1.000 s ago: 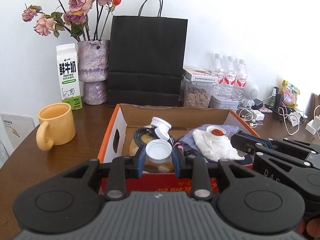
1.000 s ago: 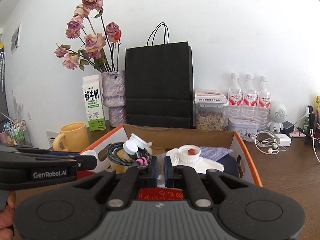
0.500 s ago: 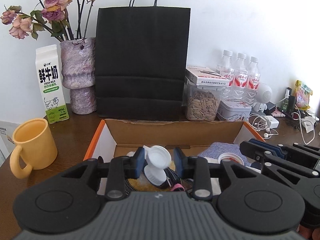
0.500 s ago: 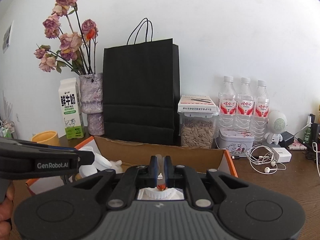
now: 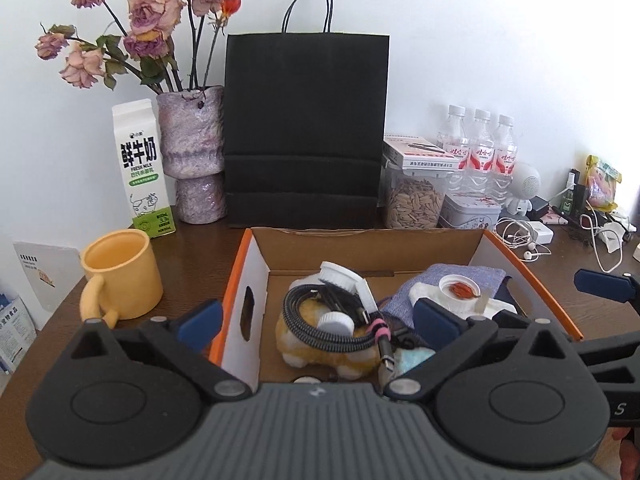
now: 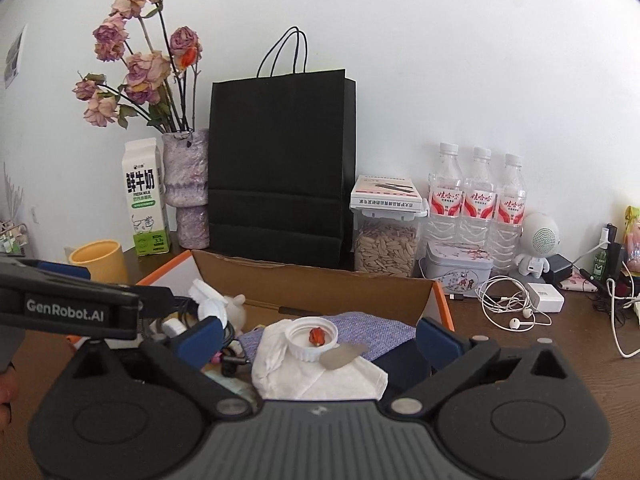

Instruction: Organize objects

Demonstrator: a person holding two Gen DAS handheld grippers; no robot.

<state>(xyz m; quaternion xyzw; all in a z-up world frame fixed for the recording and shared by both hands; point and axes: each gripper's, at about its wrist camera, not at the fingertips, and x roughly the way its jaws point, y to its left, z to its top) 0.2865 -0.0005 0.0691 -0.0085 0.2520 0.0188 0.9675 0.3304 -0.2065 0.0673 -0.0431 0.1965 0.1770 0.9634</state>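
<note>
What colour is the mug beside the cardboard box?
Yellow, plain with no pattern. The mug shows best in the left wrist view, left of the box.

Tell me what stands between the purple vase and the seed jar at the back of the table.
The black paper bag stands upright between the purple vase and the seed jar, behind the cardboard box. Both wrist views show it.

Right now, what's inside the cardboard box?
In the cardboard box: a coiled cable over a plush toy, white lids, a white cloth, purple fabric. Anything beneath is hidden.
</note>
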